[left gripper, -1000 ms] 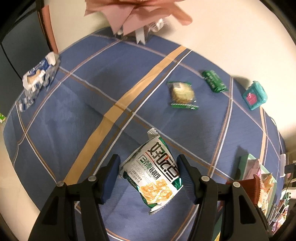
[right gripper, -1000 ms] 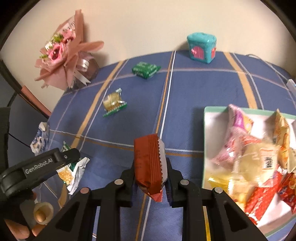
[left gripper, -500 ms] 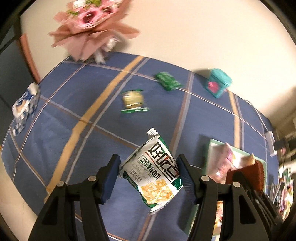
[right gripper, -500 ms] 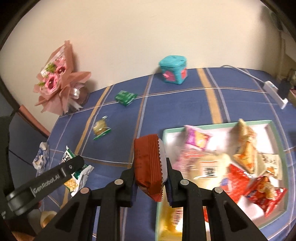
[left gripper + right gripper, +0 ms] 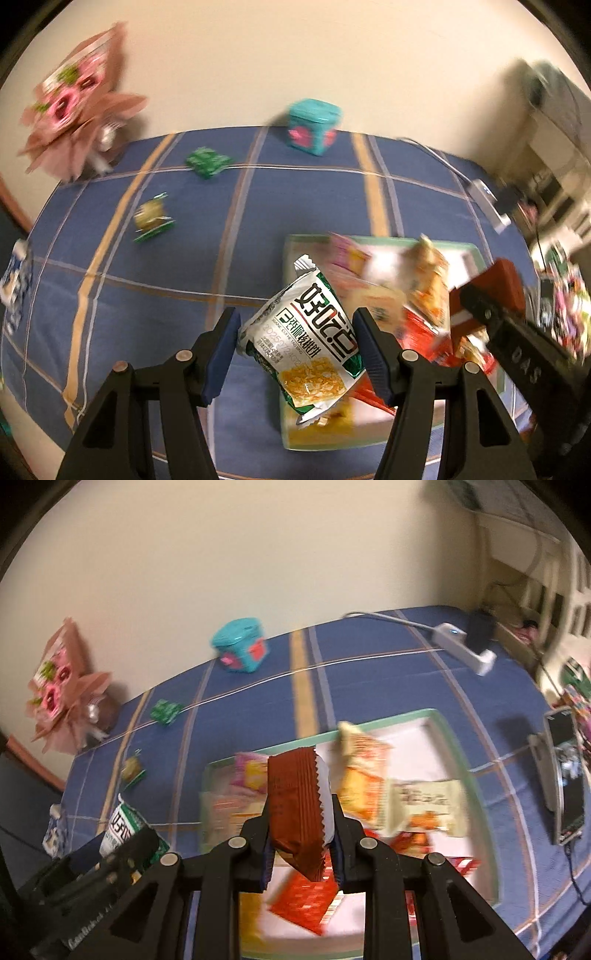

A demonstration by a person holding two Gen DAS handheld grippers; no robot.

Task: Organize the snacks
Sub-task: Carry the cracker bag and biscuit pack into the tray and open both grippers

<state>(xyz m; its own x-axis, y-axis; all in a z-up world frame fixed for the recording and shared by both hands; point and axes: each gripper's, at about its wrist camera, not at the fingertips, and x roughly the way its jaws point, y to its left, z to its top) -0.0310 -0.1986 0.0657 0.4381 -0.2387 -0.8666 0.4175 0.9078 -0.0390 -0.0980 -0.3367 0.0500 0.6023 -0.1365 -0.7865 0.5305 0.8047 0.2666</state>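
Tray [image 5: 448, 734] is the landmark. Left gripper [image 5: 295, 350] clamps the white-green snack bag [image 5: 308, 343] over the tray's near-left corner; bag's long axis slants, top seal pointing away. Right gripper [image 5: 301, 838] pinches the brown packet [image 5: 295, 805] upright over tray's middle, nearer the drop.

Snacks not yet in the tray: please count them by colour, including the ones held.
Dark green packet: 1
Yellow packet with green ends: 1
Blue and white packet: 1
White and green bag, held: 1
Brown packet, held: 1
Total: 5
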